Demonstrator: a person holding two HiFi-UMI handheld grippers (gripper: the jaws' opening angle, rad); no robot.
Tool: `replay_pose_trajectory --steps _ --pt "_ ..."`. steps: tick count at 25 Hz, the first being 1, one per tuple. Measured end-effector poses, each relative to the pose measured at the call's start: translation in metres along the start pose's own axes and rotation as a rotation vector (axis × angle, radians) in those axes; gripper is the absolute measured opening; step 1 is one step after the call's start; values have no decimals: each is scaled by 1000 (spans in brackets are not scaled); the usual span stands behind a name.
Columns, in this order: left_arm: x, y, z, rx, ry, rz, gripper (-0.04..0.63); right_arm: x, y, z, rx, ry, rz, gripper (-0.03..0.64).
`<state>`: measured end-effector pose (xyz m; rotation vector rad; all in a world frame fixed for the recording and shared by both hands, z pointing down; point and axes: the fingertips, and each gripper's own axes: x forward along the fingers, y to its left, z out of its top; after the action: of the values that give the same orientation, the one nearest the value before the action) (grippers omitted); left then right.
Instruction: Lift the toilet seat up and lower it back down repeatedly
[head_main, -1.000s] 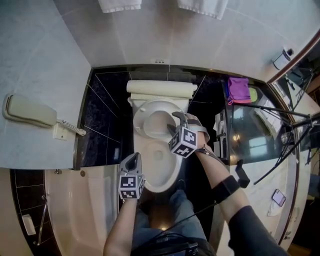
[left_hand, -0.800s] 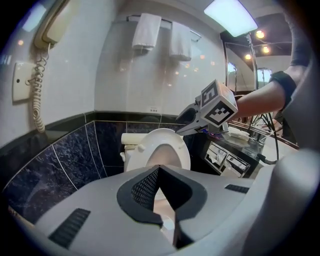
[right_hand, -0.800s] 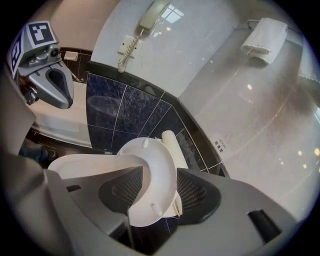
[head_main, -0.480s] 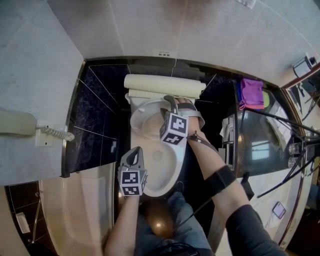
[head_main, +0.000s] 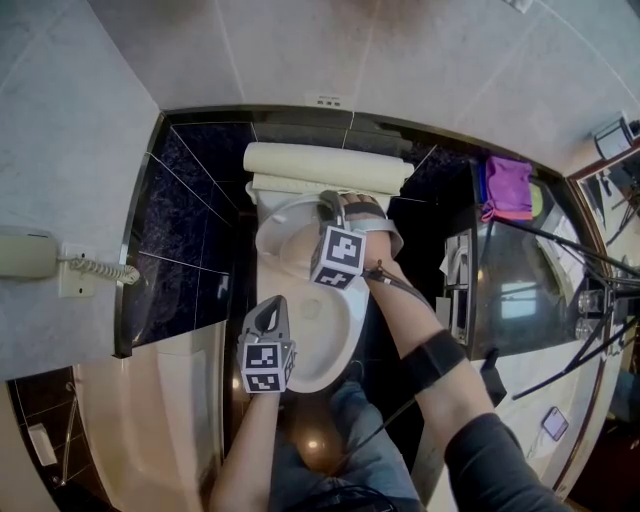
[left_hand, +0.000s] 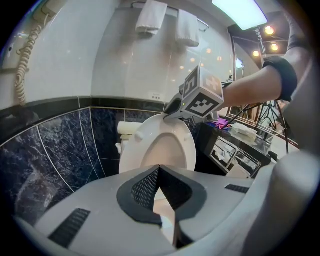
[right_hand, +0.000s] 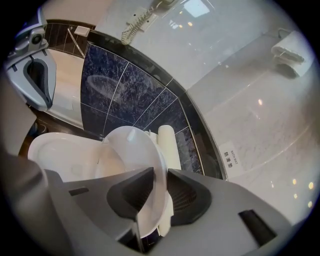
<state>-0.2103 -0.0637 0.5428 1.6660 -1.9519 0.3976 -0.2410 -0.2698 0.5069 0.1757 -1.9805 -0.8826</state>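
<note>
The white toilet seat (head_main: 283, 228) stands raised, tilted back toward the cream tank (head_main: 325, 163), above the bowl (head_main: 322, 352). My right gripper (head_main: 328, 204) holds the seat's top rim. In the right gripper view the seat's rim (right_hand: 135, 150) runs between the jaws of the right gripper (right_hand: 157, 196), which have just been closing and now pinch it. My left gripper (head_main: 268, 312) hovers over the bowl's front left edge, shut and empty. In the left gripper view the left gripper (left_hand: 160, 175) faces the seat's underside (left_hand: 165, 145), with the right gripper (left_hand: 171, 107) at its top.
A wall phone (head_main: 30, 254) with a coiled cord hangs at the left. A cream bathtub (head_main: 150, 420) lies at the lower left. On the right a dark counter (head_main: 510, 280) carries a purple cloth (head_main: 508, 185), with tripod legs beside it. The person's legs (head_main: 335, 440) are at the bowl's front.
My right gripper moved back toward the tank onto the seat's rim and its jaws closed on it. The left gripper sank slightly by the bowl's front.
</note>
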Motion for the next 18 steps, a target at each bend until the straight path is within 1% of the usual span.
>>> replay_pose_trajectory --steps 10,18 --pt "-7 -2 -23 -7 43 -4 -3 -23 16 7 -29 -3 -21 101" --pt "-30 -9 -40 -11 77 -23 -3 -67 52 20 -31 -37 -51 98"
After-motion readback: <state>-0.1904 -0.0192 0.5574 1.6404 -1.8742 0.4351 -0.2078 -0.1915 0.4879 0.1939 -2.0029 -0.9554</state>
